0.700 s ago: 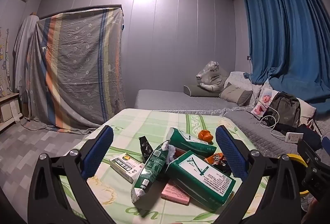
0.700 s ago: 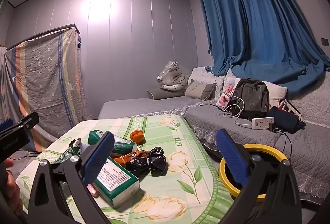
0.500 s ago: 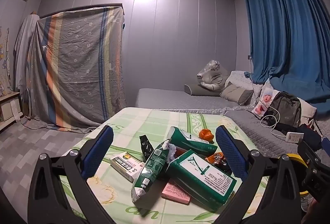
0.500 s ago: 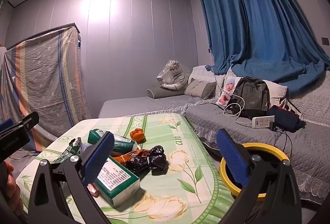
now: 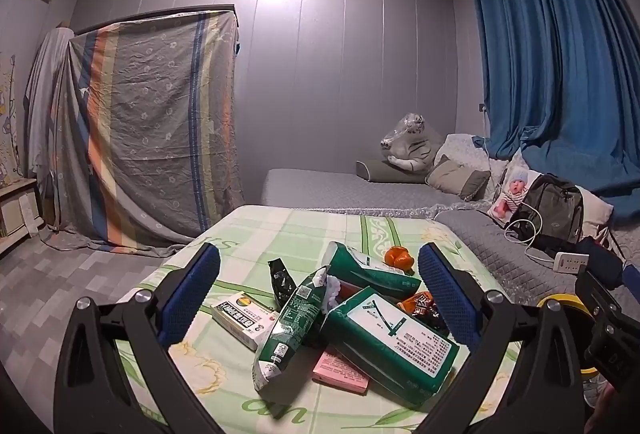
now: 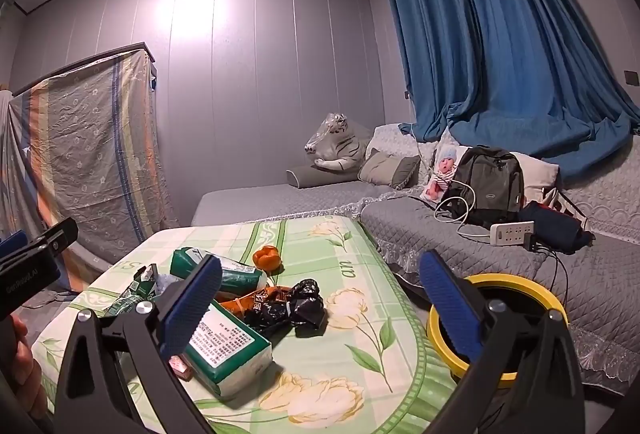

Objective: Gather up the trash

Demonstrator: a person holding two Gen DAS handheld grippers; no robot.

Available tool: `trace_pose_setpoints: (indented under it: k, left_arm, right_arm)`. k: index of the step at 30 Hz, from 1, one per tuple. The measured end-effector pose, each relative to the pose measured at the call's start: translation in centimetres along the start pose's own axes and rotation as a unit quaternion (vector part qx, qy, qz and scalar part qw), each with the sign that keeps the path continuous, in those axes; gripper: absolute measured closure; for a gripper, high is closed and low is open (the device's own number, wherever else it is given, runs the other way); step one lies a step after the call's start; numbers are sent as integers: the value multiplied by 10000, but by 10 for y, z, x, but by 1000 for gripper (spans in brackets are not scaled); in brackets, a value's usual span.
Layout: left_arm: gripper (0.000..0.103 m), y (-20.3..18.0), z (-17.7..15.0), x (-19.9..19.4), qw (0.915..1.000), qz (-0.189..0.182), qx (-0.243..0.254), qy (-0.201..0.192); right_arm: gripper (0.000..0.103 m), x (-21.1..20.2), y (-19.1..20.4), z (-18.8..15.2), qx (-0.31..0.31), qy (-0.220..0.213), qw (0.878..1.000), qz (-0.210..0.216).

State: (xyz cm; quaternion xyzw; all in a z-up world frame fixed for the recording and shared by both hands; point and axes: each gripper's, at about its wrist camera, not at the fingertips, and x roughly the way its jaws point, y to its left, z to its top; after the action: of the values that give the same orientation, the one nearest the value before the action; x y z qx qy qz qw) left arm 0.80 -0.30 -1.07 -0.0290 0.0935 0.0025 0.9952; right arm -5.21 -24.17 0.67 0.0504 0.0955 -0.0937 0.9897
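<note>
Green floral tablecloth (image 6: 352,318) at lower centre carries all the trash: crumpled black plastic wrapper (image 6: 298,308), green tissue packs (image 5: 390,344). Yellow-rimmed bin (image 6: 516,288) waits lower right. Left gripper (image 5: 318,298) and right gripper (image 6: 320,308) gape released; collecting seems unstarted.

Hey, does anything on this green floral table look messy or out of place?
Yes. Trash lies heaped on the green floral tablecloth: a torn-open green snack bag leans on a green tissue pack, which sits tilted over a pink flat packet. A crumpled black wrapper lies beside them. Nothing looks spilled.
</note>
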Motion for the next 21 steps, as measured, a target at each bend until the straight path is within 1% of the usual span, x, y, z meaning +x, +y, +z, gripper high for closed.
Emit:
trace_pose_setpoints:
  k: [9,10,17,18,21]
  left_arm:
    - [8,-2,-7,3,10000,-30,15,43]
    - [8,-1,-4,2,10000,-38,7,53]
    - [8,-2,-8,3,9999,-57,8,96]
    - [8,-1,-3,3,9999,-53,8,101]
    - [8,-1,-3,3,9999,-59,1,111]
  right_arm:
    - [7,1,0,-1,3,12,10000,-3]
    - [7,1,0,0,4,13,10000,-4]
    - [7,0,1,-2,7,21,10000,-7]
    - [7,0,0,-1,4,22,10000,-7]
    - [7,1,0,-2,8,22,10000,-4]
